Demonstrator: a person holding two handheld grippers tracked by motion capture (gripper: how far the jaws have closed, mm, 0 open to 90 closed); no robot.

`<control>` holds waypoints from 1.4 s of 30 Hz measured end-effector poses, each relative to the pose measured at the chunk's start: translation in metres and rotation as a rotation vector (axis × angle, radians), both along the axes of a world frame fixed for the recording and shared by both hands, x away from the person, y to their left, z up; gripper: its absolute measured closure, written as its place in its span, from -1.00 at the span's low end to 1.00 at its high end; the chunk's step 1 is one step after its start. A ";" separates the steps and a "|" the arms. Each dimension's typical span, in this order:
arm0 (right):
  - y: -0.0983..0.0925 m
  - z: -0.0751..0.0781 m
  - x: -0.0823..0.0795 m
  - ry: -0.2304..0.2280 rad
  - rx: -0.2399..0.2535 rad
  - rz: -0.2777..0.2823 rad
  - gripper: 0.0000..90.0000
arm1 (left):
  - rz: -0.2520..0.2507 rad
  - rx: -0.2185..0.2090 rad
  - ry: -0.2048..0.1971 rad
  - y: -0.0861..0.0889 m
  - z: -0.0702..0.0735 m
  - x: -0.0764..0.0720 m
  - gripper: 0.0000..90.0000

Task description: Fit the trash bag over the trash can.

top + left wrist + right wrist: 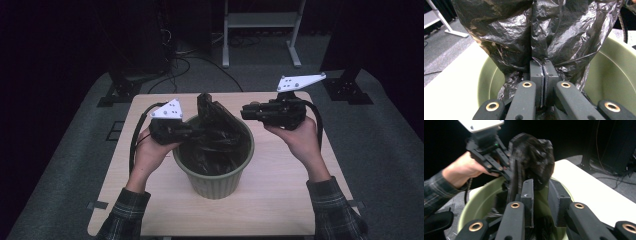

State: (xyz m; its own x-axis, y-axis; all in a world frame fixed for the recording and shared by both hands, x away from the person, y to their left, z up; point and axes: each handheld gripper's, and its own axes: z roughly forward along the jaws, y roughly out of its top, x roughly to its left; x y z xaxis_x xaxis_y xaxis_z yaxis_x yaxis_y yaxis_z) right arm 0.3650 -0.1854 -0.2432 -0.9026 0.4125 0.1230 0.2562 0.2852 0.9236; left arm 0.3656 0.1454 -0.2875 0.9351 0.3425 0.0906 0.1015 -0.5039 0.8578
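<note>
Two hand-held two-jaw grippers are being worked over a round, ribbed, pale green plastic bin [215,175], into which a crumpled black plastic liner bag [215,125] is being fitted. The bin is being kept at the middle of a light wooden table [285,200]. The bag is lying partly inside the bin, with a bunched portion being raised above the bin's far rim. The left gripper [543,68] is being held at the bin's left rim, its jaws pressed together on a fold of the bag. The right gripper [541,195] is being held above the bin's right rim; its jaws are standing narrowly apart, with nothing being pinched between them.

Judgement: the step in hand is the spreading of the bag's mouth. The next move is judged to call for the right gripper being closed on the free edge of the bag and that edge being drawn outward over the bin's right rim.
</note>
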 end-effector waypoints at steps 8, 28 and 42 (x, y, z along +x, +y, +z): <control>0.012 0.002 -0.004 -0.003 0.017 0.050 0.64 | -0.007 0.001 0.004 -0.002 -0.001 0.000 0.97; -0.002 -0.009 0.001 0.003 -0.030 0.008 1.00 | 0.008 -0.075 0.026 0.033 -0.001 -0.004 0.94; -0.047 -0.012 0.002 0.019 -0.025 -0.088 1.00 | 0.095 -0.105 0.023 0.073 0.000 -0.007 0.84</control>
State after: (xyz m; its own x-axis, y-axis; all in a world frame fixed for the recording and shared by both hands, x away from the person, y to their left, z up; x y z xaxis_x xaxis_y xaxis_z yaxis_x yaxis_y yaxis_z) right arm 0.3670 -0.2324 -0.2548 -0.8603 0.4935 0.1281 0.2983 0.2836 0.9114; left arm 0.3584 0.2184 -0.2871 0.8993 0.4365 0.0286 0.1649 -0.3988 0.9021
